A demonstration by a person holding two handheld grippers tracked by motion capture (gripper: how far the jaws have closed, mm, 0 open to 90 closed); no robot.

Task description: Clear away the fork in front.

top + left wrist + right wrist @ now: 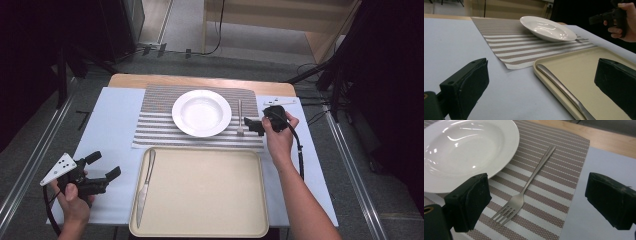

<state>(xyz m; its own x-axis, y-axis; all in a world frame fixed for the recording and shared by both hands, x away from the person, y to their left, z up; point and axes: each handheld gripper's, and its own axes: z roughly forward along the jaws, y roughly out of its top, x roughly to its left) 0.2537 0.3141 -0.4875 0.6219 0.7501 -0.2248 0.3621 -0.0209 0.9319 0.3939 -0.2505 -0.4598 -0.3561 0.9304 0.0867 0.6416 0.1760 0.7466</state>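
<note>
The right gripper (254, 125), jaws apart and empty, hovers just beside the fork (240, 118) lying on the striped placemat (160, 125) near the table's right edge (beside the white plate (201, 112)), while the left gripper (107, 167), jaws also apart, hangs at the near left corner.

This looks like a test room, not a home. A small table (200, 80) stands on grey floor (250, 37) at the top of the frame, with black stands (62, 65) and cables (310, 70) at both sides.
</note>
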